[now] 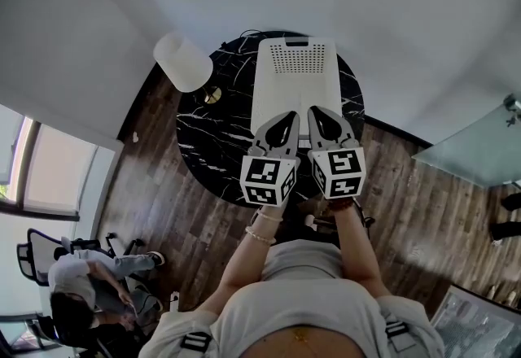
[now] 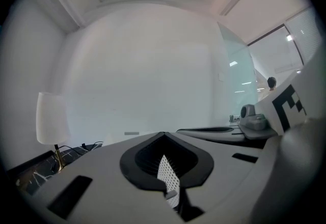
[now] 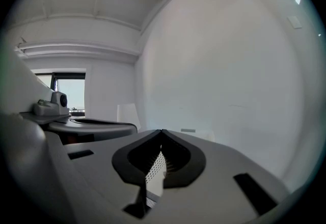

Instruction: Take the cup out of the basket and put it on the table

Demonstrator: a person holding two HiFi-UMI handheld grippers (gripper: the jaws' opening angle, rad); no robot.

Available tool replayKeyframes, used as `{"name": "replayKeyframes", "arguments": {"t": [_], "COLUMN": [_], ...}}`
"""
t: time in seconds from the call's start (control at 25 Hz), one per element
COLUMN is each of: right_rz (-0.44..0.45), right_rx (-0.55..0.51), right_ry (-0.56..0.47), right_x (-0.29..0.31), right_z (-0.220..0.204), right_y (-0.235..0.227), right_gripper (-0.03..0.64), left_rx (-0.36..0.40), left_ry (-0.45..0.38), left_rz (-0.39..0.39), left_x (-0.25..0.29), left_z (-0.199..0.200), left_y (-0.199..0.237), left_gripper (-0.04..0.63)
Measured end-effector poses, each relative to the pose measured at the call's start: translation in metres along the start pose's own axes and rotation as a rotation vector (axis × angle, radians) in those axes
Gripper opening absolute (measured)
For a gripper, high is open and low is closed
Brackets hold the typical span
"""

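One tall white drum-shaped lampshade (image 1: 183, 62) stands on a brass foot at the left edge of the round black stone table with white veins (image 1: 212, 137). That is clear of your working line.

Right of it, across the table's middle, lies the long white plastic basket (image 1: 296, 60). It is smooth-walled, with a perforated panel at the far end. Its long axis runs straight away from you, in line with both tools.

The cup does not show in any view. The basket's inside reads as plain white from above, so I judge the cup sits in there, ahead of and below your tips. I cannot tell on which side.

Your left gripper (image 1: 286, 122) points nearly level over the basket's near end. Its grey jaws are pressed together with nothing in them. In the left gripper view only a strip of perforated white plastic shows through the gap behind the tips (image 2: 162, 135).

Your right gripper (image 1: 319, 116) lies just beside it, parallel, and is likewise clenched and empty (image 3: 162, 132).

Neither hand is clearly nearer. You will probably need to tip one tool downward and spread its jaws before reaching in.
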State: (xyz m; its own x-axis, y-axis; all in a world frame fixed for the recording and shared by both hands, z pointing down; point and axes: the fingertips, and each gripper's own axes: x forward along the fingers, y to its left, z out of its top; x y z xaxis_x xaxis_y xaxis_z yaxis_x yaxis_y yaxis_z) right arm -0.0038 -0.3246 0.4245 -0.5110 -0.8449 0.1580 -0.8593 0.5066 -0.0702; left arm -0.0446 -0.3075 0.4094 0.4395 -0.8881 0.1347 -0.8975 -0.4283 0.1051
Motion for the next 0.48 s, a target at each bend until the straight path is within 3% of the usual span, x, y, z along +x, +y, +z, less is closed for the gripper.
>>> {"name": "replayKeyframes", "arguments": {"t": [0.48], "right_rz": [-0.077], "right_rx": [0.022], "right_ry": [0.037], "right_x": [0.05], "right_z": [-0.008], "right_y": [-0.019], "right_gripper": [0.009], "left_rx": [-0.002], "left_ry": [0.062], "left_rz": [-0.078], "left_x": [0.047], "left_z": [-0.01], "left_y": [0.038], "left_gripper": [0.006]}}
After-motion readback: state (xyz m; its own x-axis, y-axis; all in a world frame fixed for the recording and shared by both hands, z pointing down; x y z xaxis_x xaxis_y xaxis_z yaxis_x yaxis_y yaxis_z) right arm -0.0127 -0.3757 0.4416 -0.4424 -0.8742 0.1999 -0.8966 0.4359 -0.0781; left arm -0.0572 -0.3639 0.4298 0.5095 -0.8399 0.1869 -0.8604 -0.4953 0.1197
